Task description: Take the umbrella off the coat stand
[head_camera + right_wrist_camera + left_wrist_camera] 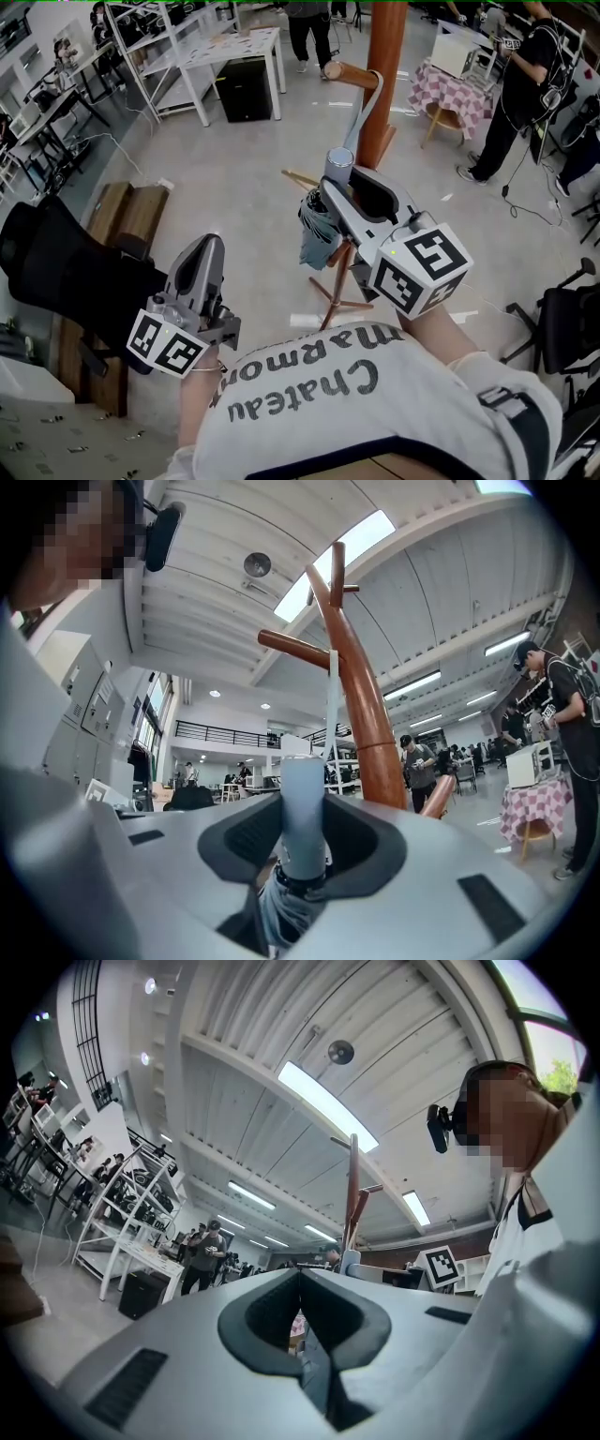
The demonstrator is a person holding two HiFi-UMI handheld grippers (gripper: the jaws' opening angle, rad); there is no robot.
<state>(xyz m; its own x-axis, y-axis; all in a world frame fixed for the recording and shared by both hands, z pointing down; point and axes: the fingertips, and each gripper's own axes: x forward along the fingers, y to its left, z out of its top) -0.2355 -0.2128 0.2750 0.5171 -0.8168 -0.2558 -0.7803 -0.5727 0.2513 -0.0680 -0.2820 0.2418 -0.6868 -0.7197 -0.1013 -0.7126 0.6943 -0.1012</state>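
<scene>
Right tongs [302, 847] grip umbrella [317, 239] beside coat stand [382, 75].

One folded umbrella [317, 234] and one wooden coat stand [384, 84] share a workshop floor with two hand-held grippers, the left gripper [206, 246] and the right gripper [333, 197], each bearing one marker cube. Two black office chairs appear: the left chair [66, 272] and the right chair [567, 328]. Behind them are one white table [234, 47], one white shelving rack [150, 47] and one checked-cloth table [459, 89]. Two bystanders can be counted, the far bystander [309, 28] and the near bystander [516, 84]; figures at the edges are too cut off to count.
</scene>
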